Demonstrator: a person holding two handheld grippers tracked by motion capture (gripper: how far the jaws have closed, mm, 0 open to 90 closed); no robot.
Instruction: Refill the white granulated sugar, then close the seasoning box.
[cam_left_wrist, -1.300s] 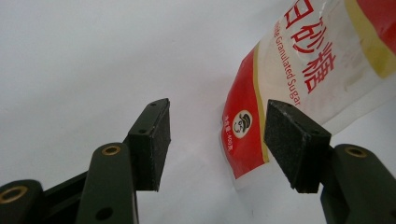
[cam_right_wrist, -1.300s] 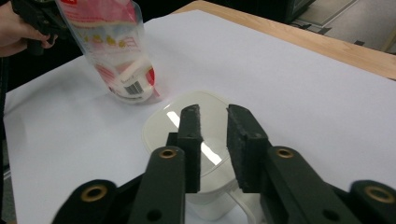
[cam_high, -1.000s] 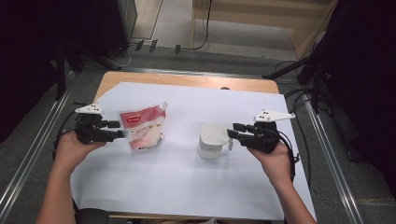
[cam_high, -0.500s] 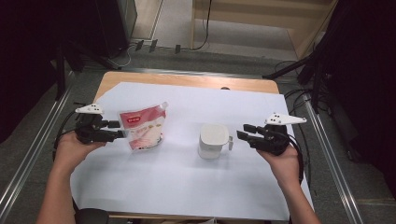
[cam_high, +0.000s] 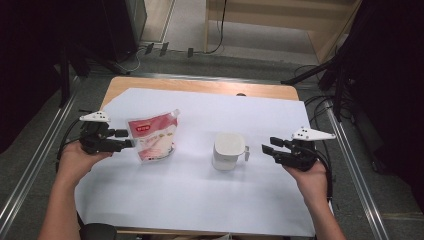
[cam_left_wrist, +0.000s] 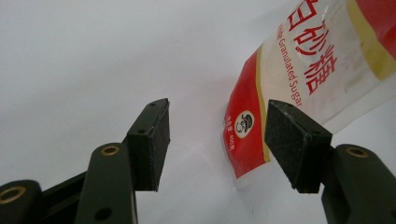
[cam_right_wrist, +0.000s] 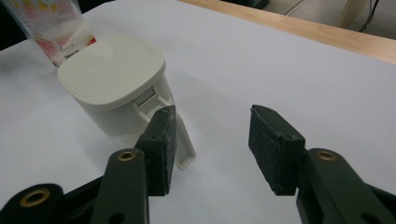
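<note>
Red-and-white sugar pouch (cam_high: 152, 137) lies flat on the white sheet (cam_high: 200, 200), left of centre in the high view, spout corner pointing to the upper right; print reads "Granulated Sugar" with red Chinese characters, seen close in the left gripper view (cam_left_wrist: 308, 79) at upper right of that frame. White lidded container (cam_high: 228, 150) stands upright just right of centre, well apart from the pouch, its handle on the side facing the right edge of the frame. In the right gripper view the container (cam_right_wrist: 116, 84) sits at upper left, lid closed, handle reaching down toward the lower middle; pouch bottom (cam_right_wrist: 56, 28) shows behind it at the top left corner. Left gripper (cam_high: 122, 138), held in the left hand (cam_high: 75, 160) at the left of the high view, points at the pouch's left edge; jaws stand wide apart, holding nothing, with the pouch's lower corner showing between them in its own view. Whether a jaw tip touches the pouch edge is hard to tell from above. Right gripper (cam_high: 266, 149), held in the right hand (cam_high: 310, 175) at the right of the frame, points toward the container handle, near but apart from it; jaws wide, empty. White sheet covers most of the wooden worktop (cam_high: 200, 90), bare wood along the far edge.
</note>
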